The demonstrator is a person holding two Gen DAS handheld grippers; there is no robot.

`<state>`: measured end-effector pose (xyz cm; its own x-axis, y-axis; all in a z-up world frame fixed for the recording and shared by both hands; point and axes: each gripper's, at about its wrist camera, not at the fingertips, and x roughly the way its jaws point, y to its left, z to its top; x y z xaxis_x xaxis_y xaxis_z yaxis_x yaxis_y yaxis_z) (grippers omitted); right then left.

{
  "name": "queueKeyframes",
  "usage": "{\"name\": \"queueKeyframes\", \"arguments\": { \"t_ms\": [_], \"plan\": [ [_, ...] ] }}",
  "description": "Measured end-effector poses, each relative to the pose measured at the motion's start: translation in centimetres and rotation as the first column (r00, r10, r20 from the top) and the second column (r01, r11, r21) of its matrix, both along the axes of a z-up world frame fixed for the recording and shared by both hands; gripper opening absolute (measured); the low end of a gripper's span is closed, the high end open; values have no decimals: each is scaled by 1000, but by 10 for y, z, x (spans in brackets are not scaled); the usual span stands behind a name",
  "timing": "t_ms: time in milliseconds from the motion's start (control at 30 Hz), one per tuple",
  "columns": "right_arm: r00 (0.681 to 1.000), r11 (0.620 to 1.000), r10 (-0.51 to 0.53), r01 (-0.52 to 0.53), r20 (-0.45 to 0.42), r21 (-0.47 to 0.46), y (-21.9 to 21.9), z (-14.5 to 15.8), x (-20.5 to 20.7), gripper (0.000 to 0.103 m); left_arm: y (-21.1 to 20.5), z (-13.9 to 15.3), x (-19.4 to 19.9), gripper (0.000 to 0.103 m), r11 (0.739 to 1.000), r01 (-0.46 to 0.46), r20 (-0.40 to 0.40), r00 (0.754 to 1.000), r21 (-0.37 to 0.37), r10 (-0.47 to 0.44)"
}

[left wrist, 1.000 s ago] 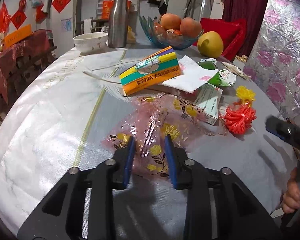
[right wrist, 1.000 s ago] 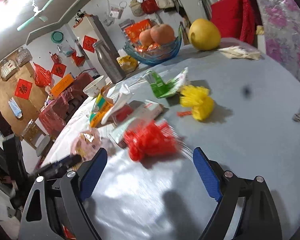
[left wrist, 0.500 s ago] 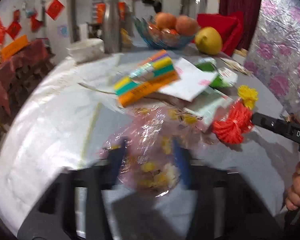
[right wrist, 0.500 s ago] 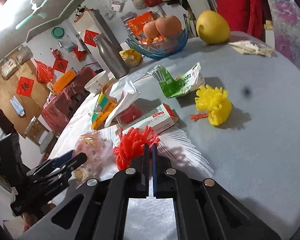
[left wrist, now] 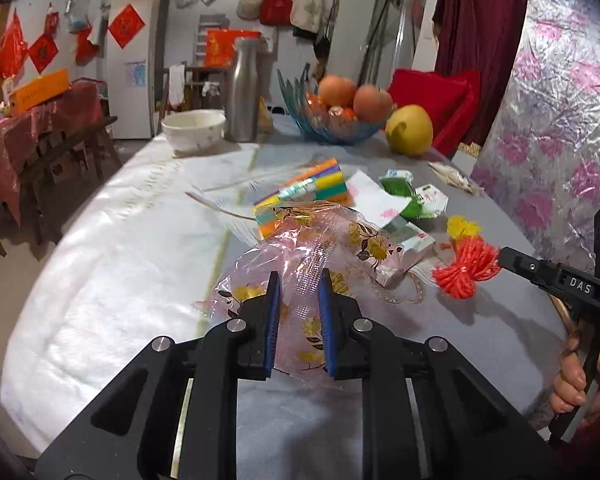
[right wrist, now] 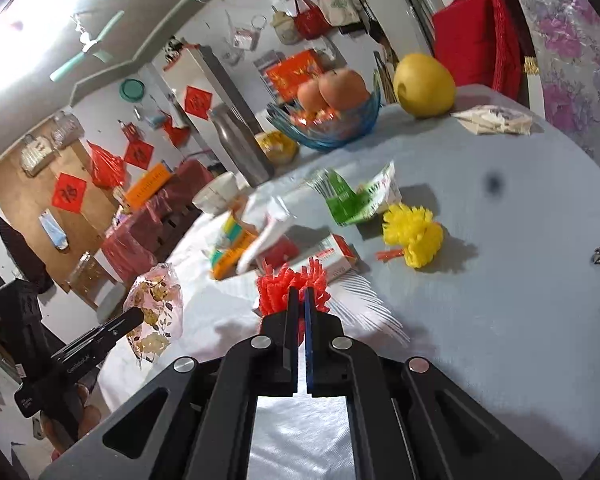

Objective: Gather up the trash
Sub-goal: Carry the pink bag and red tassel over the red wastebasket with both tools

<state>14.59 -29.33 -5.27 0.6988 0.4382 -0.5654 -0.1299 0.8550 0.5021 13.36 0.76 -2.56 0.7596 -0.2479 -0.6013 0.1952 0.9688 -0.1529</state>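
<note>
A crumpled pink plastic wrapper (left wrist: 340, 232) with yellow flowers sits between the blue pads of my left gripper (left wrist: 298, 276), whose jaws are closing on it. From the right wrist view the wrapper (right wrist: 156, 304) hangs off the left gripper (right wrist: 140, 316), clear of the table. My right gripper (right wrist: 301, 290) is shut on a red string pom-pom (right wrist: 274, 290), held just above the cloth; it also shows at the right of the left wrist view as the red pom-pom (left wrist: 462, 270). A yellow pom-pom (right wrist: 414, 236), a green-white carton (right wrist: 352, 196) and a small white box (right wrist: 332, 256) lie beyond.
On the grey-clothed table (left wrist: 120, 260) lie a striped colourful box (left wrist: 304, 192) and a white napkin (left wrist: 370, 196). At the back stand a white bowl (left wrist: 193, 130), a steel bottle (left wrist: 242, 92), a blue fruit bowl (left wrist: 332, 120) and a yellow pomelo (left wrist: 409, 130). A hand (left wrist: 572, 376) holds the right gripper.
My right gripper went from wide open to shut on the red pom-pom and lifted it slightly. My left gripper narrowed on the pink wrapper and raised it off the table.
</note>
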Motion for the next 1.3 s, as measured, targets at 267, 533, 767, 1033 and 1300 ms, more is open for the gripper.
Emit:
{"name": "queueKeyframes", "arguments": {
  "t_ms": [267, 533, 767, 1033, 1300],
  "plan": [
    [995, 999, 50, -50, 85, 1, 13, 31, -27, 3, 29, 18, -36, 19, 999, -40, 33, 999, 1, 40],
    [984, 994, 107, -104, 142, -28, 38, 51, -52, 3, 91, 26, -81, 20, 993, -118, 13, 993, 18, 117],
    [976, 987, 158, -153, 152, -39, 66, 58, -62, 3, 147, 11, -130, 20, 969, -206, -36, 977, 139, 212],
    [963, 971, 238, -232, 122, -65, 119, 62, -66, 3, 226, -52, -175, 20, 939, -300, -227, 915, 168, 333],
    [936, 938, 339, -329, 94, -109, 185, 72, -73, 3, 280, -130, -194, 28, 927, -337, -391, 841, 161, 374]
  ]
}}
